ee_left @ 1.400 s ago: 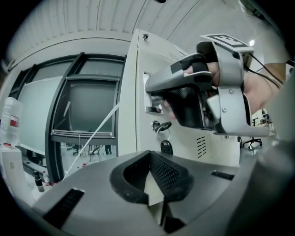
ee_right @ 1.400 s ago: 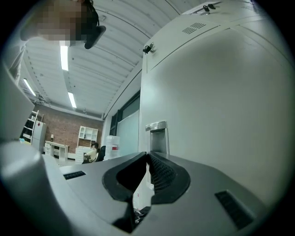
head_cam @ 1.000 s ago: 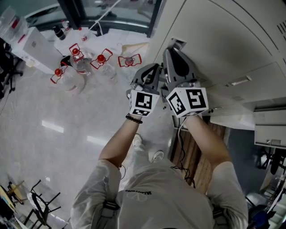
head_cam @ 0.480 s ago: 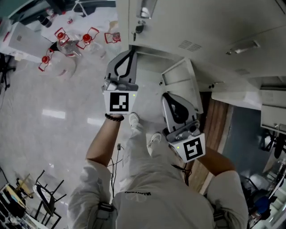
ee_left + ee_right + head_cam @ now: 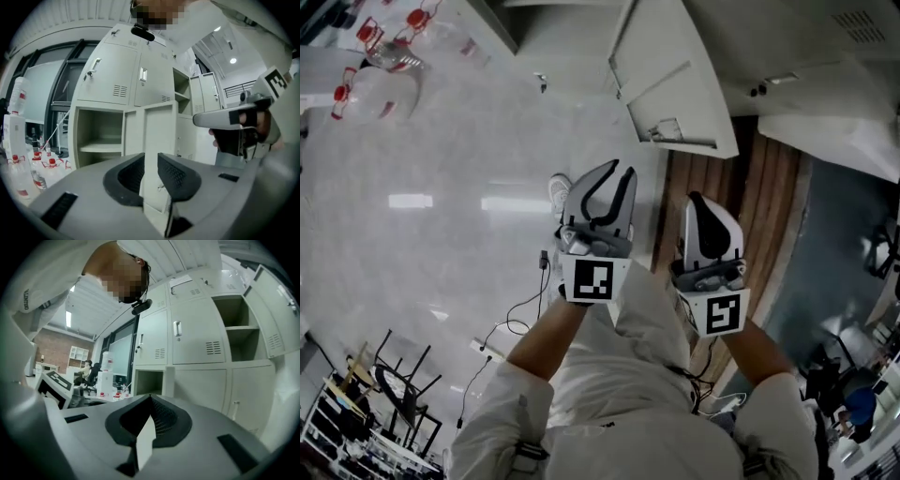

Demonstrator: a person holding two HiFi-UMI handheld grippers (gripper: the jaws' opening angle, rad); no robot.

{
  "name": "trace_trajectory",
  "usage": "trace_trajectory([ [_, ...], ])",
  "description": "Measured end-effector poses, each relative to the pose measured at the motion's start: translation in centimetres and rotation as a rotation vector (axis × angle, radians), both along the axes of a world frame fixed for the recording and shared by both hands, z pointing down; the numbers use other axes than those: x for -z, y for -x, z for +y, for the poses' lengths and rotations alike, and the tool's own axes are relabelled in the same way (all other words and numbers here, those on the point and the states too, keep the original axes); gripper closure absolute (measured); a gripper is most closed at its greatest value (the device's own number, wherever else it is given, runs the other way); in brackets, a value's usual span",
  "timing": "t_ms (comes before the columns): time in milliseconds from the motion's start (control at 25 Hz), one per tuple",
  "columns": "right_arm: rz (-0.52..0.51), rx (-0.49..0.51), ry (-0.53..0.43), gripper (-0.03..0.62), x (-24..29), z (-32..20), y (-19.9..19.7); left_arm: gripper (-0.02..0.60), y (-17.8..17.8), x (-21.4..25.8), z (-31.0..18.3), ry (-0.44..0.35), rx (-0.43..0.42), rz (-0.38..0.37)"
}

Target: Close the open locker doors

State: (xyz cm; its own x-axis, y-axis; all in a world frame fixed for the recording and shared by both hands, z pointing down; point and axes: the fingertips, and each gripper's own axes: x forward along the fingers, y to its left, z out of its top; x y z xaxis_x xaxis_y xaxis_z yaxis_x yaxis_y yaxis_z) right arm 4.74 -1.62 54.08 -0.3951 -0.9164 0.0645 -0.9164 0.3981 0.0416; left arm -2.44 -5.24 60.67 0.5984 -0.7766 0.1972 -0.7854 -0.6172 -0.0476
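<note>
The grey lockers fill both gripper views. A low compartment point(image 5: 99, 135) stands open, its door point(image 5: 159, 133) swung out edge-on; from above that door point(image 5: 673, 80) juts over the floor. Higher up, another compartment point(image 5: 238, 333) is open with its door point(image 5: 277, 319) swung aside. My left gripper point(image 5: 617, 172) hangs in front of me, away from the door; its jaws point(image 5: 151, 157) have just been opening and hold nothing. My right gripper point(image 5: 699, 199) is beside it, also clear of the lockers, and its pads point(image 5: 150, 400) are shut on nothing.
Large water bottles with red handles point(image 5: 380, 56) stand on the pale floor at the left. A cable point(image 5: 511, 319) trails on the floor near my feet. Dark chairs point(image 5: 394, 394) sit at the lower left. A wooden floor strip point(image 5: 769, 216) runs along the lockers.
Both grippers have dropped from the locker fronts and come back toward my body. The left jaws, shut before, now show a gap. The head view has tilted further down.
</note>
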Motion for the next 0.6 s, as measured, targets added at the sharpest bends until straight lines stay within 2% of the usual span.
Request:
trace_trajectory([
  [160,0.019,-0.072,-0.007,0.583,-4.6,1.7,-4.6,0.446,-5.2,-2.7,0.8,-0.050,0.028,-0.013],
  [360,0.042,-0.100,0.013,0.583,-8.5,3.0,-6.8,0.388,-9.1,-4.1,-1.4,-0.101,0.096,-0.086],
  [520,0.039,-0.084,0.040,0.583,-10.8,2.5,-7.5,0.393,-10.1,-4.2,-2.8,-0.108,0.183,-0.144],
  [560,0.035,-0.062,0.045,0.583,-11.2,2.2,-7.3,0.454,-9.9,-3.9,-2.9,-0.119,0.190,-0.151],
  [600,0.030,-0.029,0.054,0.583,-11.6,1.8,-6.8,0.466,-9.6,-3.6,-2.8,-0.132,0.185,-0.158],
])
